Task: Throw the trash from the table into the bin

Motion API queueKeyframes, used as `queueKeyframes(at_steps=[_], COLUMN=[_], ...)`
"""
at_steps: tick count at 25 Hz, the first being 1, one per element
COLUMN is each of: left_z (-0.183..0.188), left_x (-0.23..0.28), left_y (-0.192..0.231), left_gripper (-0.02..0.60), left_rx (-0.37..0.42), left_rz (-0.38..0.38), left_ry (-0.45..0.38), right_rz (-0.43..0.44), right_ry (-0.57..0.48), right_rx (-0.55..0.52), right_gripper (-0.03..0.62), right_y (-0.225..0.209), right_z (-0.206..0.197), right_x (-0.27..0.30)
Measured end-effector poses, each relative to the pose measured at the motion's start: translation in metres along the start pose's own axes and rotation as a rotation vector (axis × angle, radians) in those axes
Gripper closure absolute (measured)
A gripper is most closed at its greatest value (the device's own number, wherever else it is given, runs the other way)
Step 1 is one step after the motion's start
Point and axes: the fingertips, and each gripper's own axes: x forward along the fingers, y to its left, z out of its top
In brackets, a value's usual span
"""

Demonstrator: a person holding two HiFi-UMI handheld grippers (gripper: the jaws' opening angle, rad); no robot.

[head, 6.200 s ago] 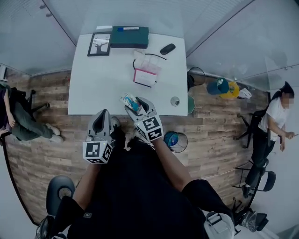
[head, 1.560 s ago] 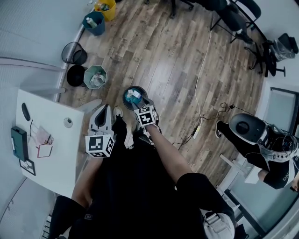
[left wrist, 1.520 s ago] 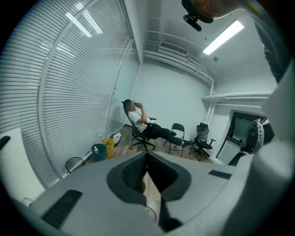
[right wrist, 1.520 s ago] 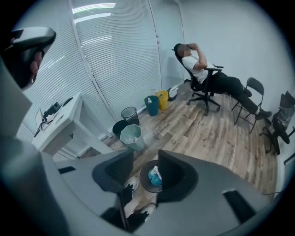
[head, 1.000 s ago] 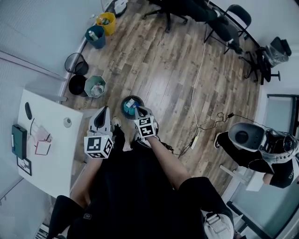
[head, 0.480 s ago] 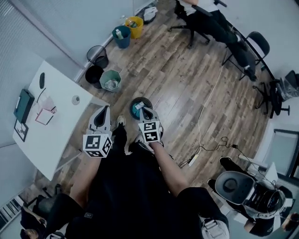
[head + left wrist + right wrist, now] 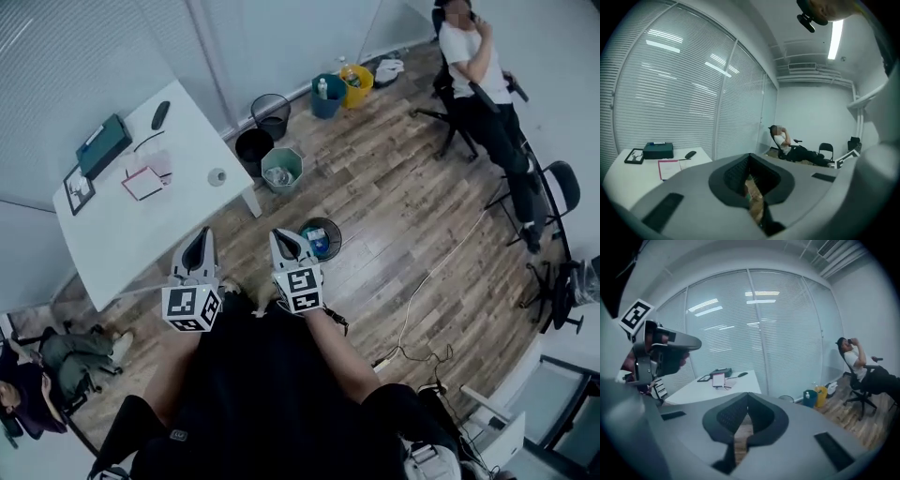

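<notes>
The small round bin (image 7: pixel 322 239) stands on the wooden floor with a blue-and-white wrapper (image 7: pixel 317 244) lying inside it. My right gripper (image 7: pixel 277 234) is just left of that bin, shut and holding nothing. In the right gripper view its jaws (image 7: pixel 748 394) meet at the tip, pointing toward the white table (image 7: pixel 717 389). Further left, my left gripper (image 7: pixel 201 232) hangs over the floor near the table's (image 7: pixel 122 234) front edge. It is also shut and empty, and in the left gripper view (image 7: pixel 749 155) only floor shows behind the jaws.
On the table lie a dark box (image 7: pixel 103 145), a picture frame (image 7: pixel 79 189), a pink-edged paper (image 7: pixel 145 180), a mouse (image 7: pixel 160 114) and a small round item (image 7: pixel 217 175). Several other bins (image 7: pixel 281 169) stand by the wall. A person sits on a chair (image 7: pixel 478 84) at the far right.
The view has swung round so the table now lies ahead on the left. Both grippers have lifted, and the right one has come off the bin, where the wrapper stays.
</notes>
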Motion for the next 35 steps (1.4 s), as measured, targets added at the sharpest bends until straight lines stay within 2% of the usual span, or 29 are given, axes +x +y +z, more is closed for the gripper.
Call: queueKeyframes(at_steps=[4, 7, 10, 13, 16, 19, 26, 31, 35], left_z=[0.019, 0.033, 0.036, 0.031, 0.024, 0.022, 0.017, 0.019, 0.022], left_x=[-0.021, -0.042, -0.067, -0.085, -0.104, -0.122, -0.149, -0.152, -0.151], left_y=[0.045, 0.081, 0.118, 0.152, 0.178, 0.199, 0.23, 0.245, 0.25], left_gripper=[0.575, 0.575, 0.575, 0.575, 0.575, 0.575, 0.575, 0.575, 0.575], left_rx=[-0.022, -0.033, -0.037, -0.082, -0.113, -0.109, -0.131, -0.155, -0.125], left_rz=[0.065, 0.125, 0.175, 0.218, 0.231, 0.242, 0.312, 0.398, 0.437], left_ry=[-0.064, -0.105, -0.135, -0.139, -0.133, -0.14, -0.163, -0.182, -0.158], right_rz=[0.116, 0.175, 0.212, 0.251, 0.267, 0.268, 0.322, 0.369, 0.402], right_ry=[-0.066, -0.065, -0.081, -0.089, -0.105, -0.144, -0.153, -0.161, -0.178], right_rx=[-0.077, -0.126, -0.153, -0.192, -0.211, -0.211, -0.236, -0.255, -0.255], right_gripper=[0.588, 0.588, 0.588, 0.588, 0.588, 0.588, 0.588, 0.588, 0.588], right_y=[0.062, 0.099, 0.135, 0.162, 0.187, 0.211, 0.25, 0.257, 0.256], right_z=[0.037, 0.057, 0.068, 0.081, 0.091, 0.104, 0.113, 0.121, 0.13], right_x=[0.021, 0.036, 0.049, 0.063, 0.073, 0.077, 0.086, 0.104, 0.119])
